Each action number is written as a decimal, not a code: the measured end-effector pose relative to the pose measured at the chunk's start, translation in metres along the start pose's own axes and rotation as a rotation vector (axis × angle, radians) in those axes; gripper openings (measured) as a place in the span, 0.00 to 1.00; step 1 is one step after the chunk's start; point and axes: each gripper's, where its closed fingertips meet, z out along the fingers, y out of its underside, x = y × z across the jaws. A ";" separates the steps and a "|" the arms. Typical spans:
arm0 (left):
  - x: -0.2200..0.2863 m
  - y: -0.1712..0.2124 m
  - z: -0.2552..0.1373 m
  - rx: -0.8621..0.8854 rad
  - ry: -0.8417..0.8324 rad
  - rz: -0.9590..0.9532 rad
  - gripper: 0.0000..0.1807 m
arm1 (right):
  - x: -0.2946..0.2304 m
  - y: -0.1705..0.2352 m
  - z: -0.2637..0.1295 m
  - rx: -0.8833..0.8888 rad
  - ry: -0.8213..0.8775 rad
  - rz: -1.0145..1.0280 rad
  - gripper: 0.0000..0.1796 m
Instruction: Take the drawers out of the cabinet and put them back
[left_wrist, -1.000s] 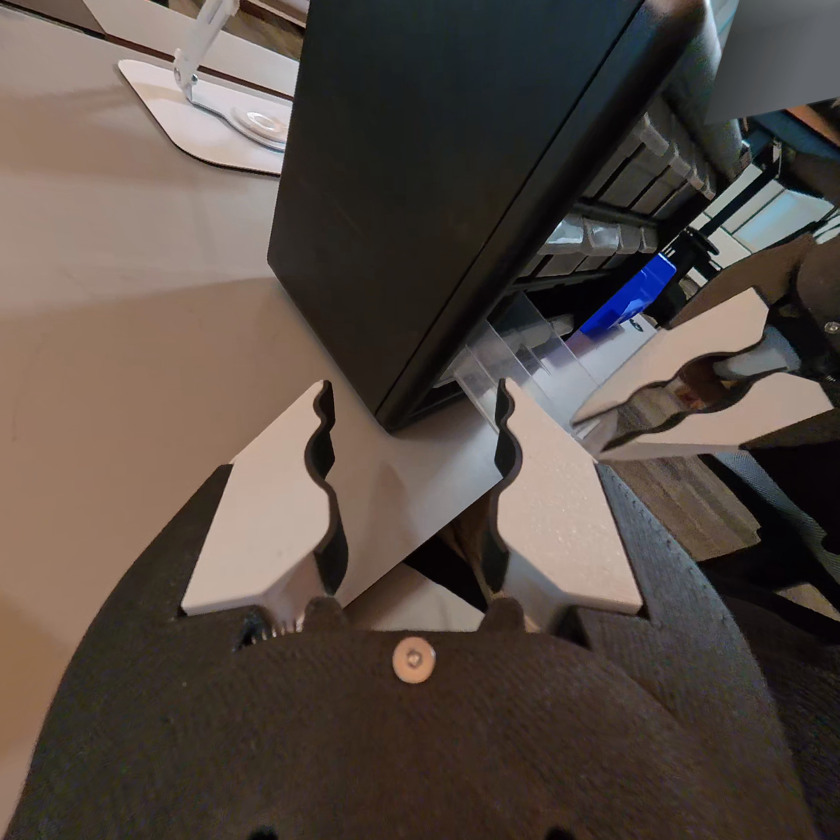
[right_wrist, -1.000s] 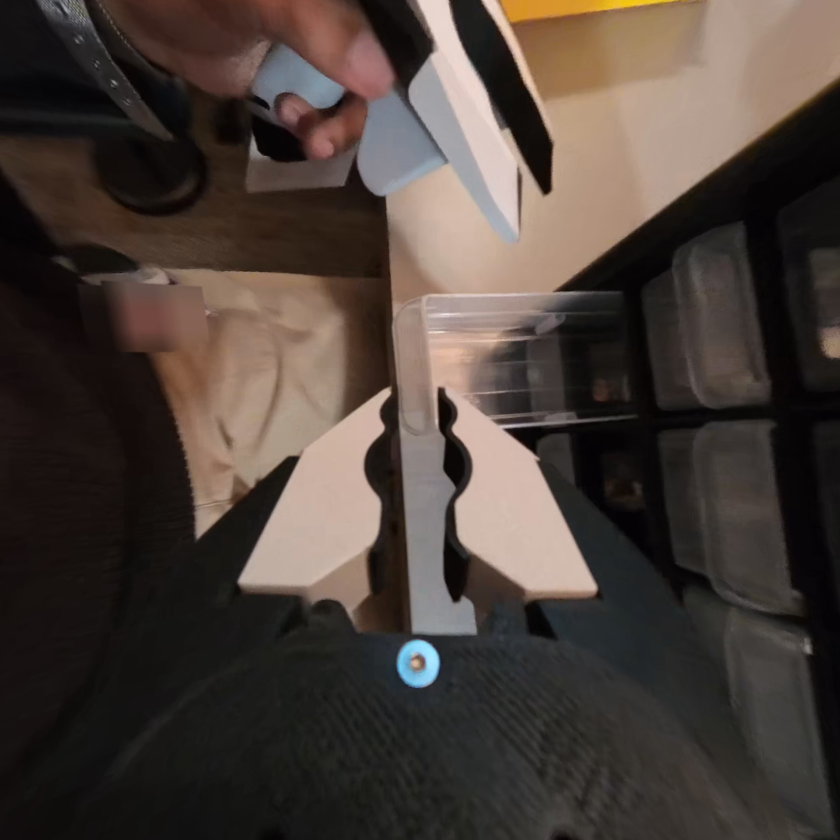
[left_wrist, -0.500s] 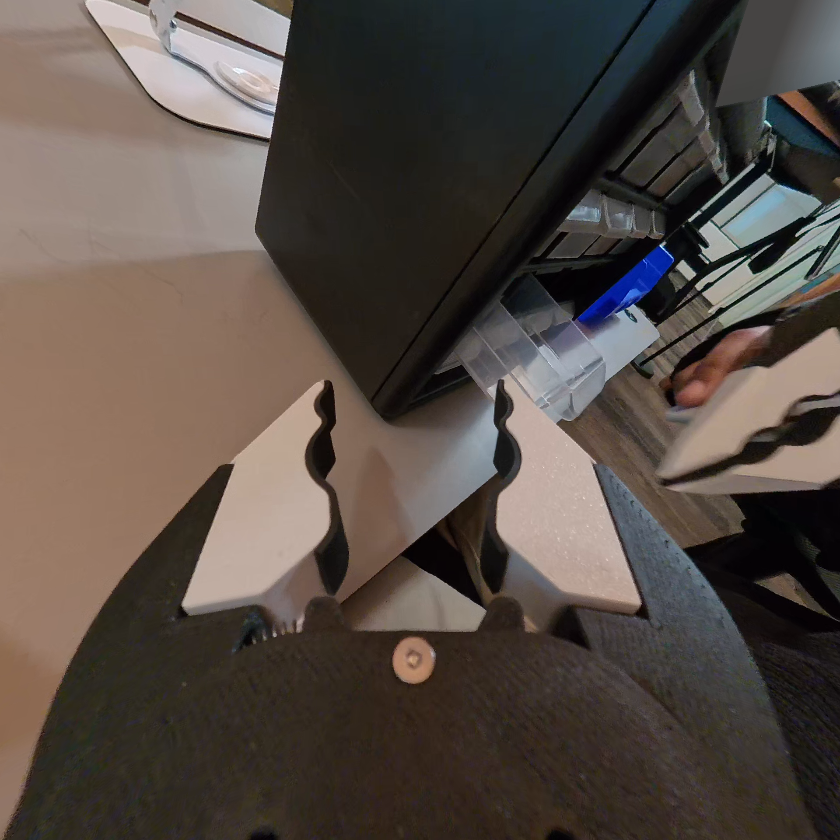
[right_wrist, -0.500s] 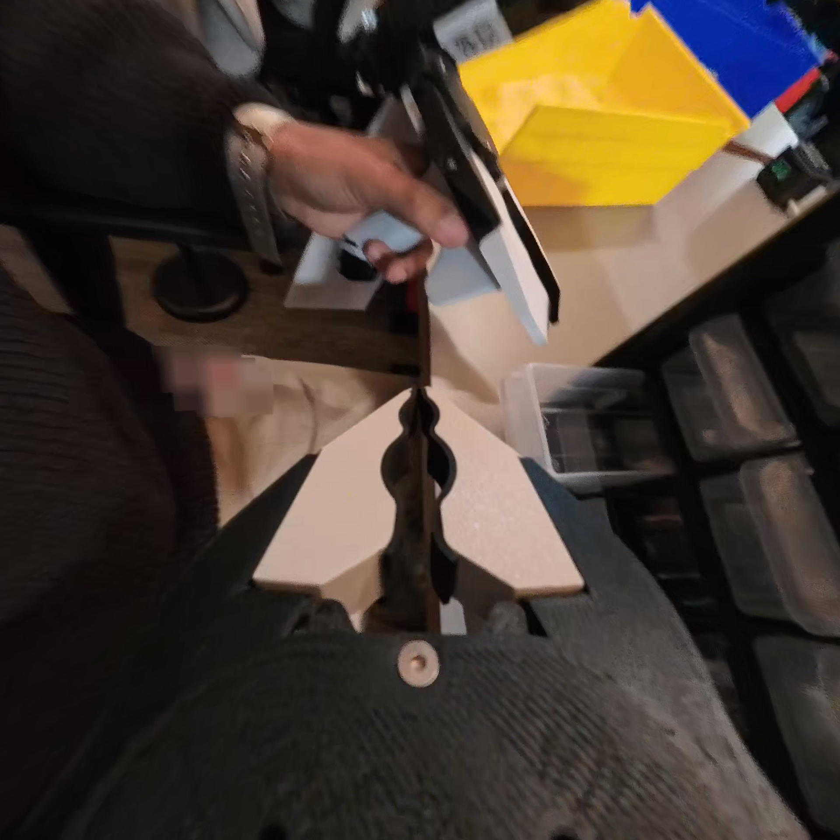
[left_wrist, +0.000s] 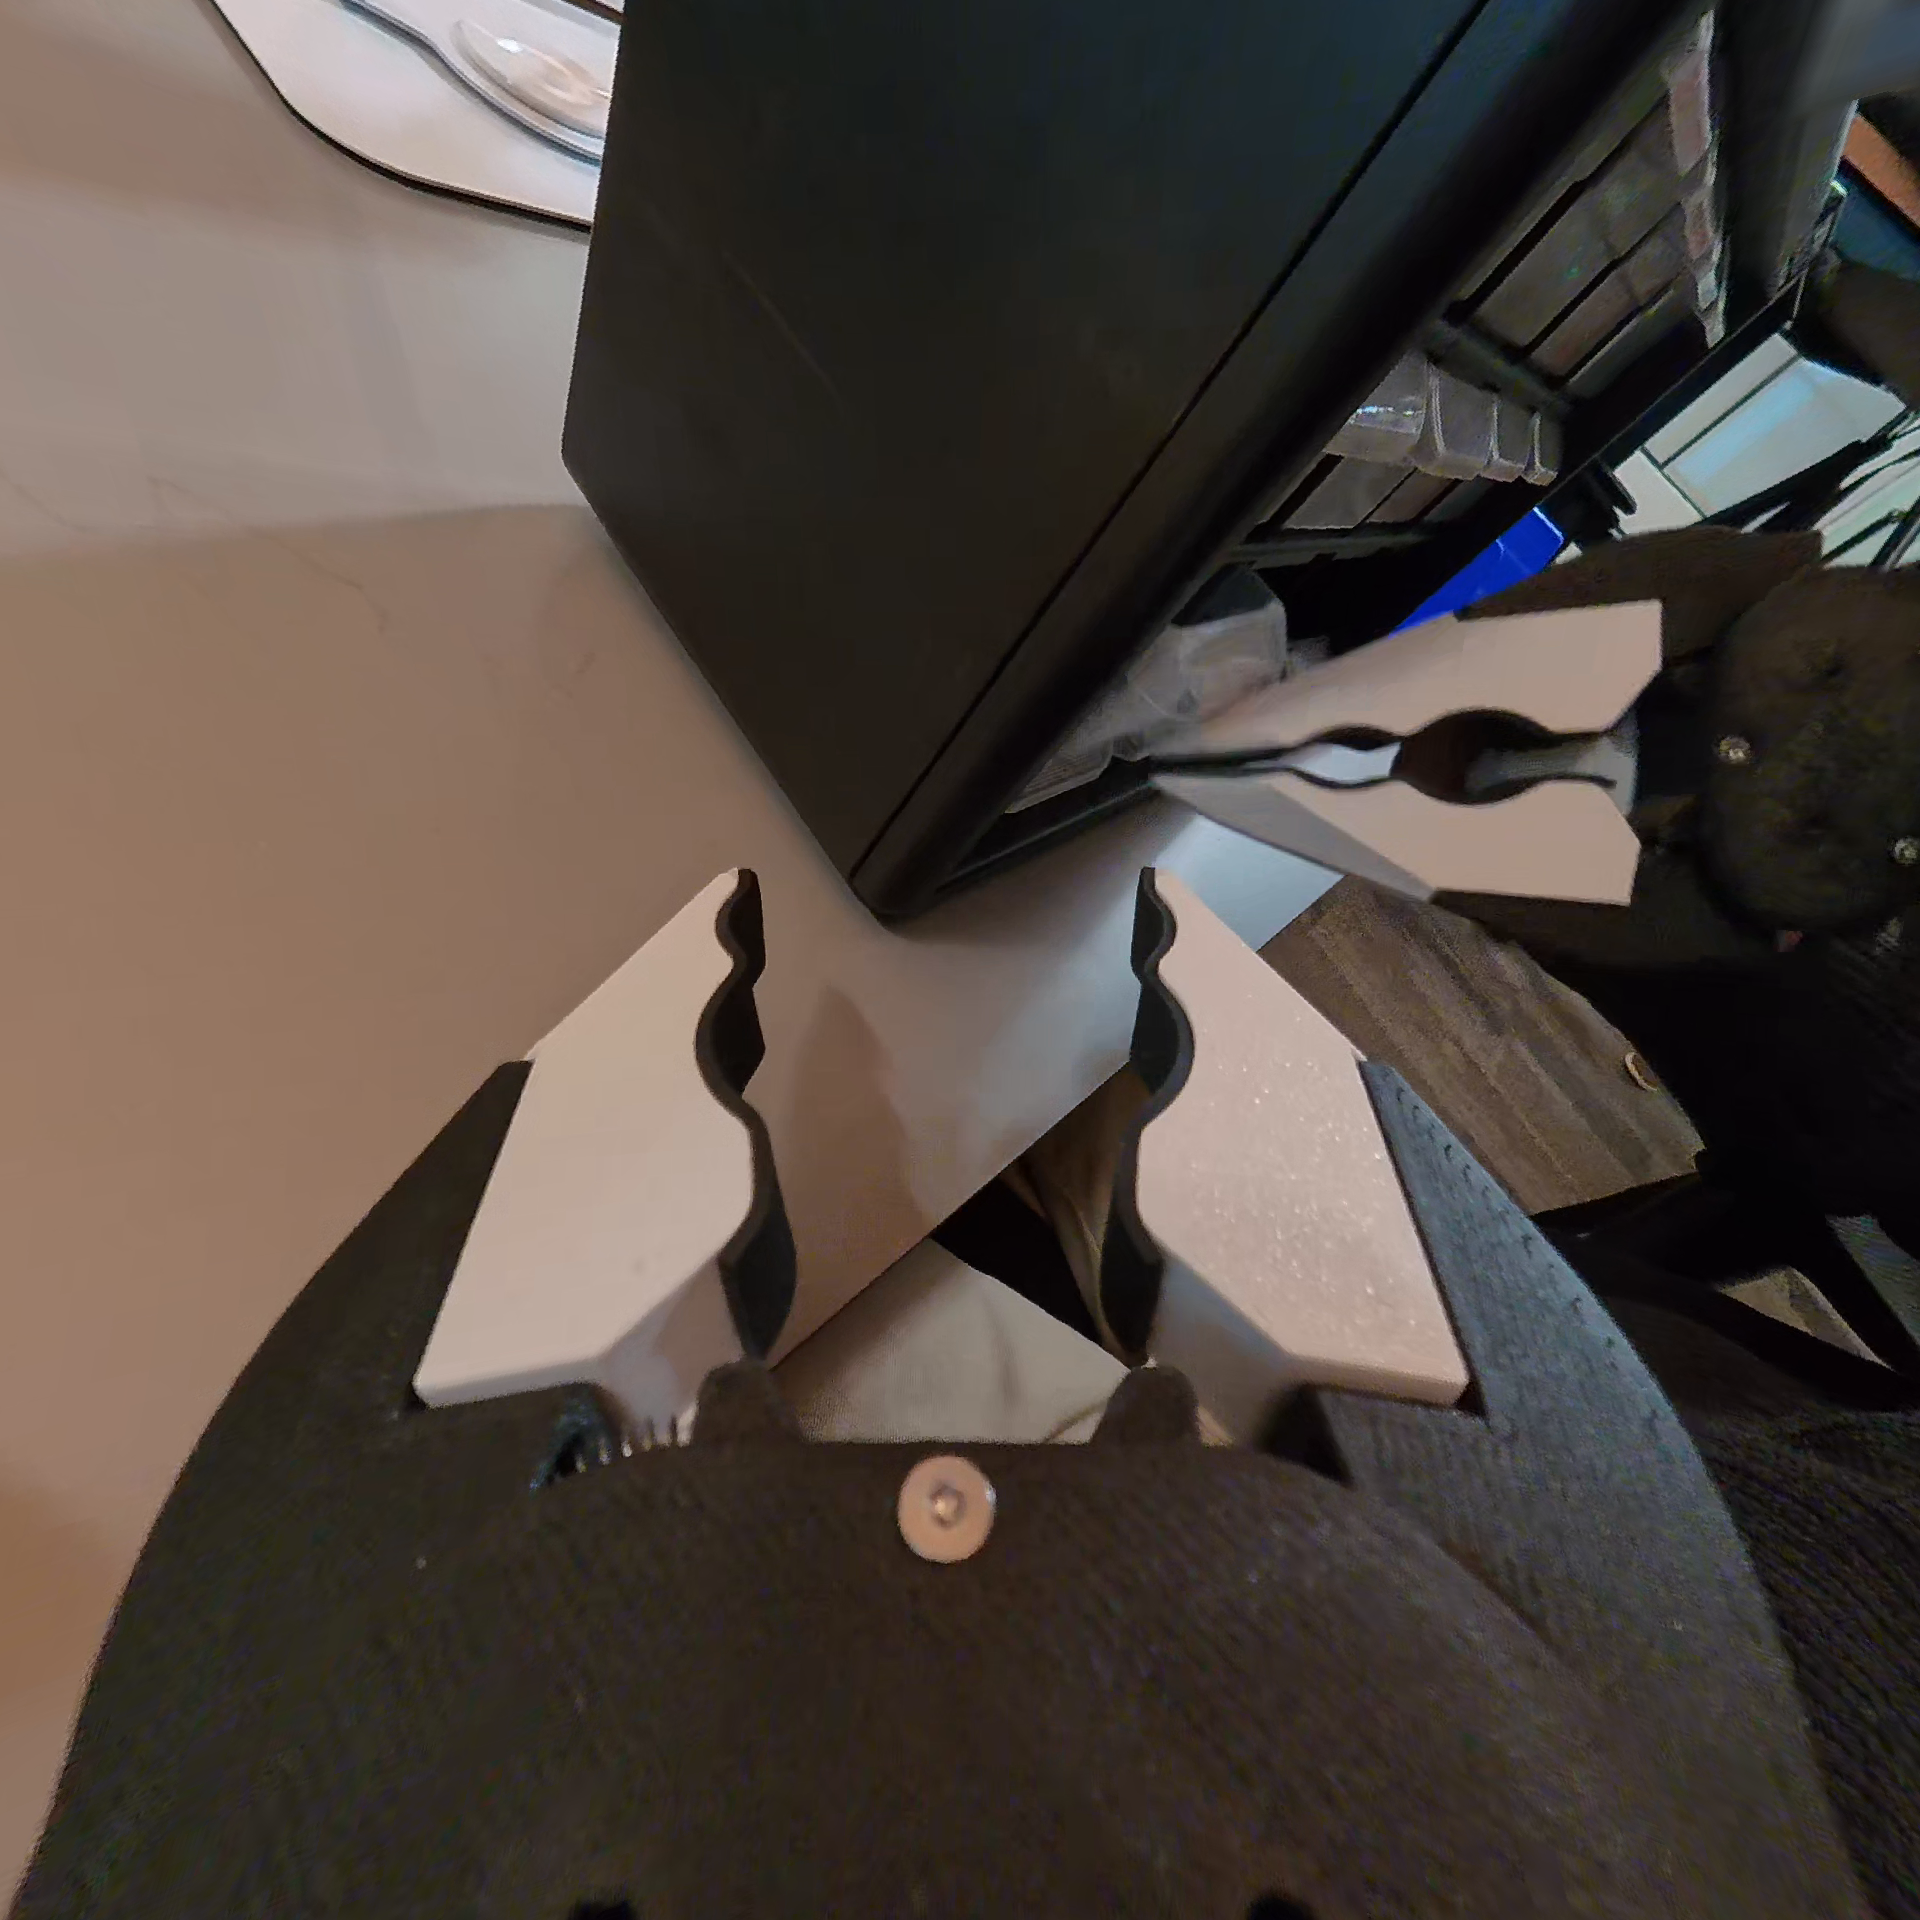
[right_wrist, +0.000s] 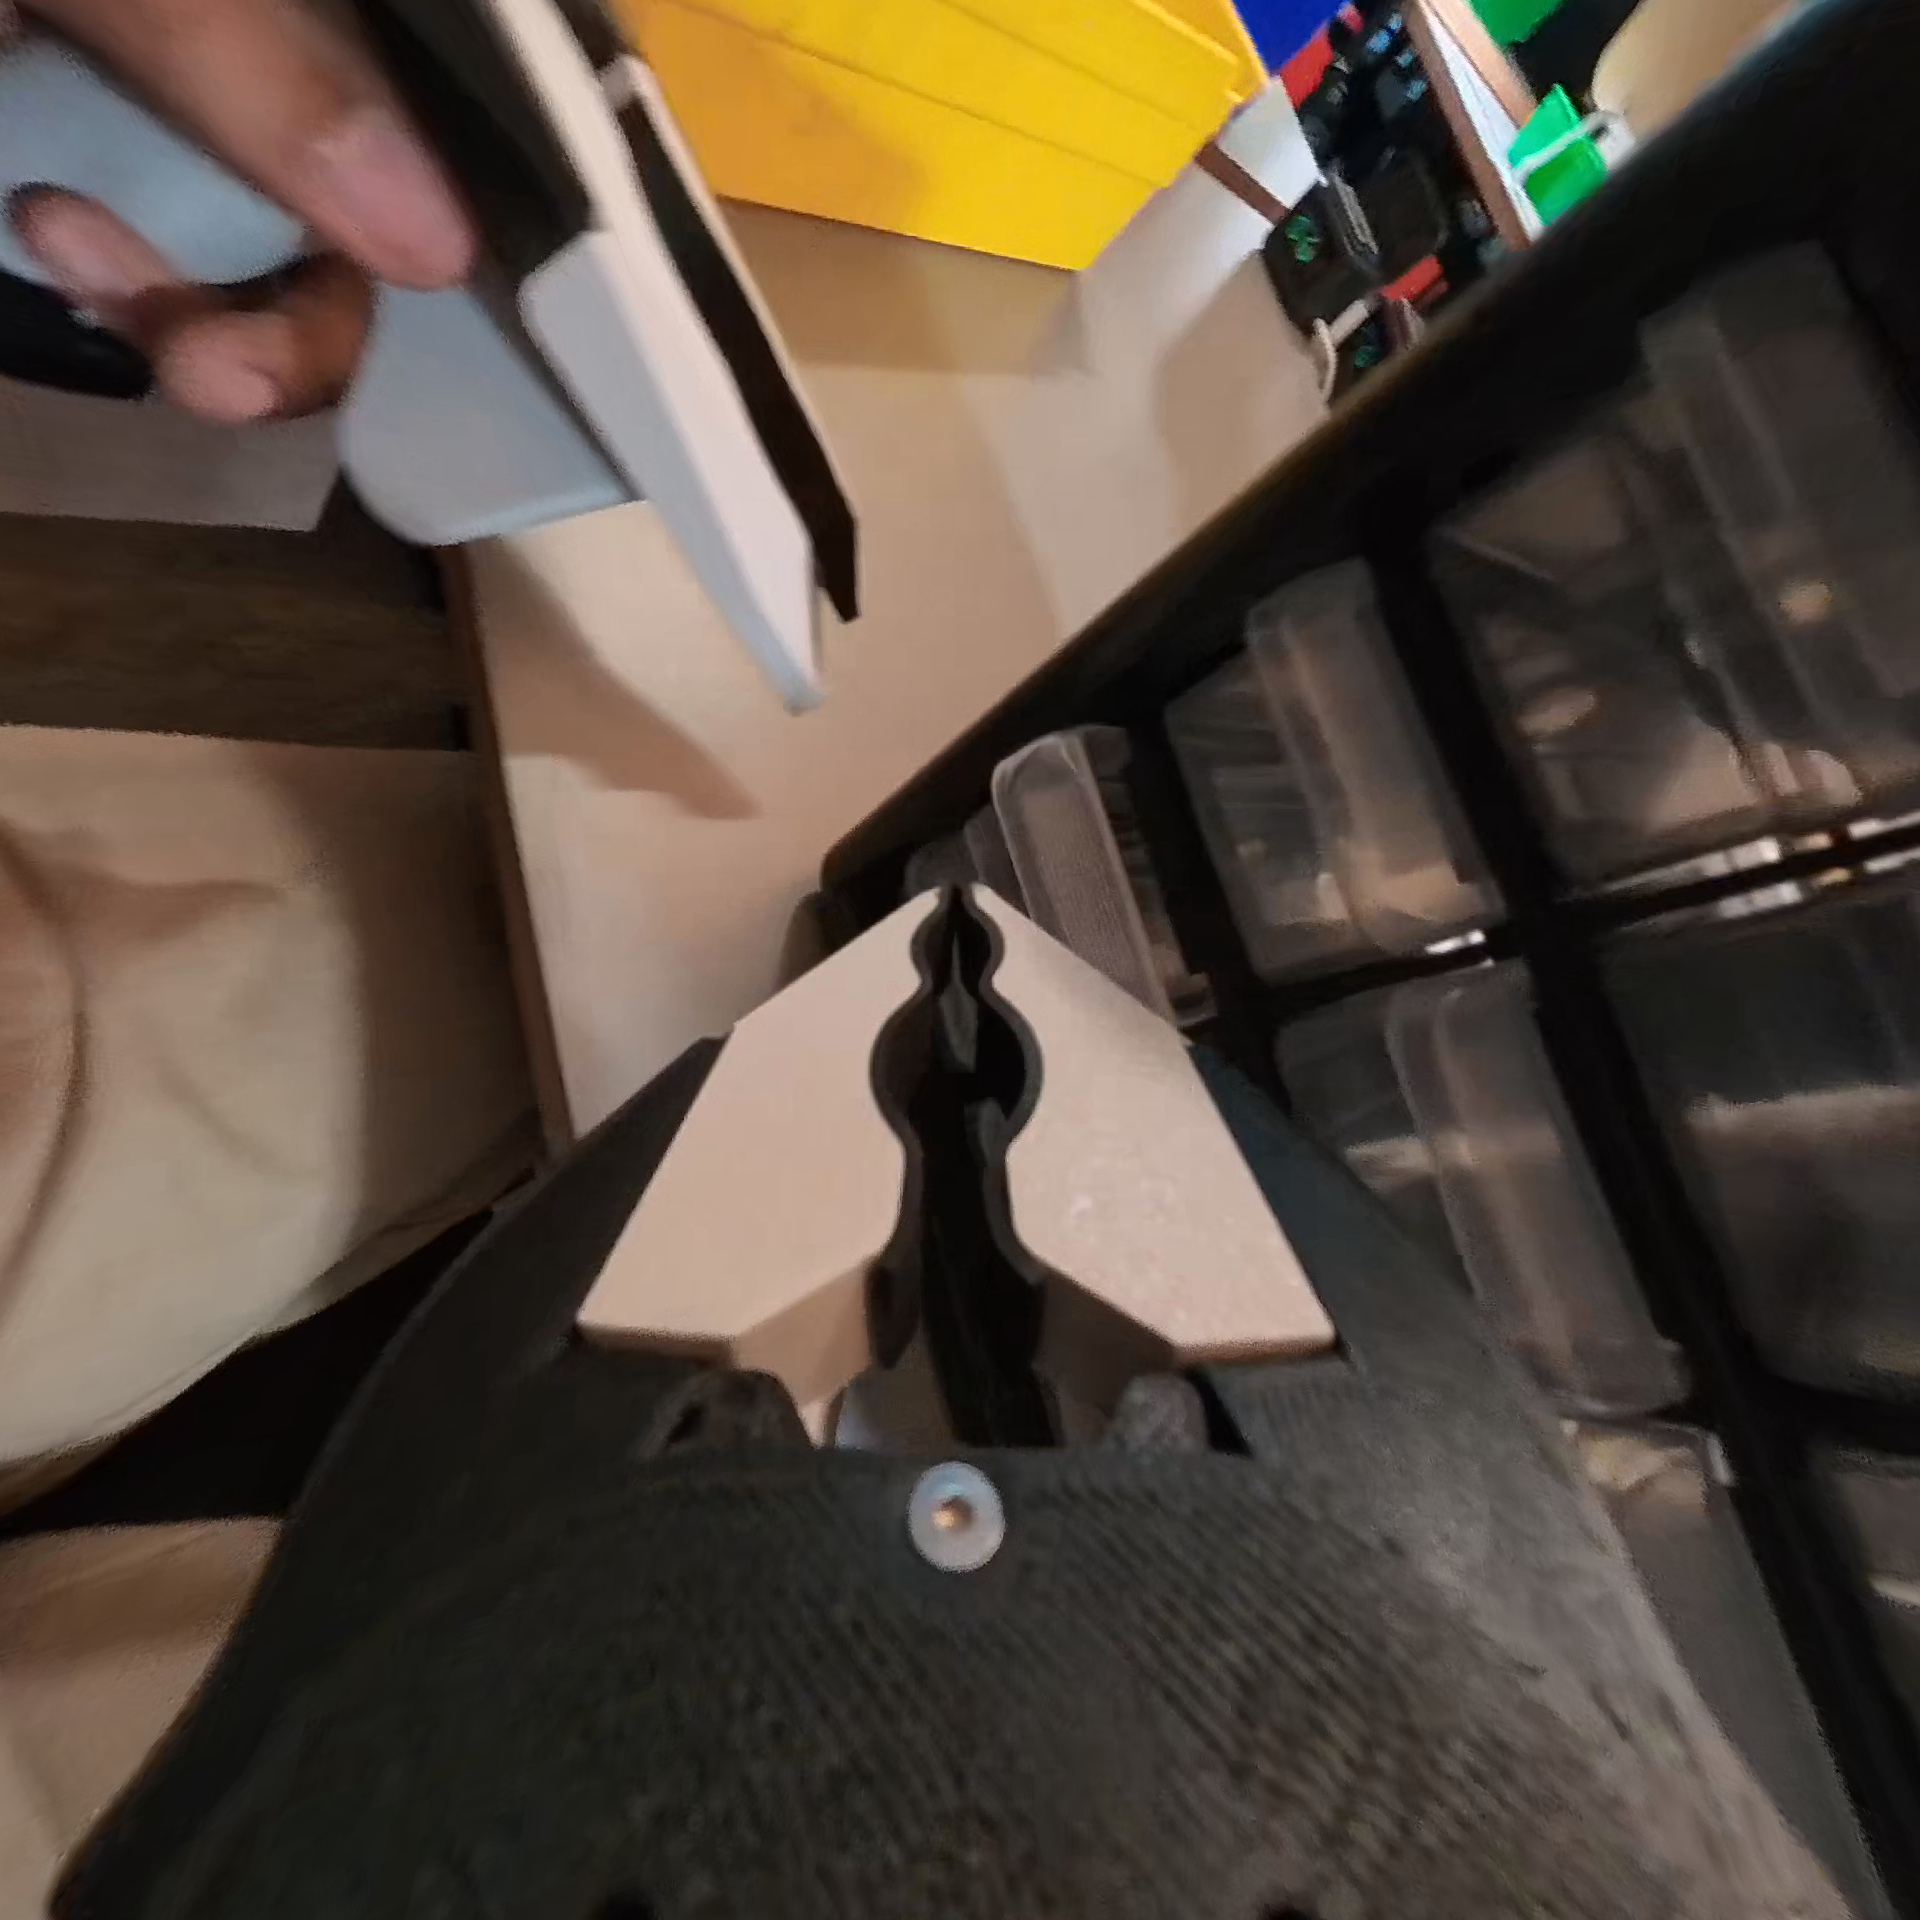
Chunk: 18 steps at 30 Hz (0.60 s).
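A black cabinet (left_wrist: 987, 364) with several clear plastic drawers stands on the beige table. In the right wrist view its front (right_wrist: 1538, 935) fills the right side. The clear drawer (right_wrist: 1081, 862) at the cabinet's lower corner sits almost fully in its slot, and it also shows in the left wrist view (left_wrist: 1205, 665). My right gripper (right_wrist: 956, 894) is shut and empty, with its tips against that drawer's front; the left wrist view shows it from the side (left_wrist: 1158, 774). My left gripper (left_wrist: 940, 883) is open and empty just before the cabinet's near corner. A hand holds it in the right wrist view (right_wrist: 826, 644).
The table (left_wrist: 260, 727) ends just right of my left gripper, with dark wood floor (left_wrist: 1455, 1039) below. A white stand base (left_wrist: 416, 94) lies at the back left. Yellow bins (right_wrist: 935, 135) stand beyond the cabinet, and a blue object (left_wrist: 1496, 571) lies behind my right gripper.
The clear drawer stuck far out a second ago and is now nearly inside. My right gripper let go, drew back, then returned shut against its front. My left gripper edged closer.
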 end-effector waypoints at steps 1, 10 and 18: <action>0.000 0.000 0.000 -0.001 0.000 0.000 0.39 | 0.005 0.002 0.004 -0.010 0.015 0.024 0.00; -0.006 0.001 0.000 0.002 -0.022 -0.015 0.39 | -0.009 0.009 0.005 -0.031 -0.074 0.158 0.10; -0.019 -0.076 -0.068 0.211 -0.217 0.164 0.40 | -0.041 0.023 -0.039 0.044 -0.321 0.386 0.17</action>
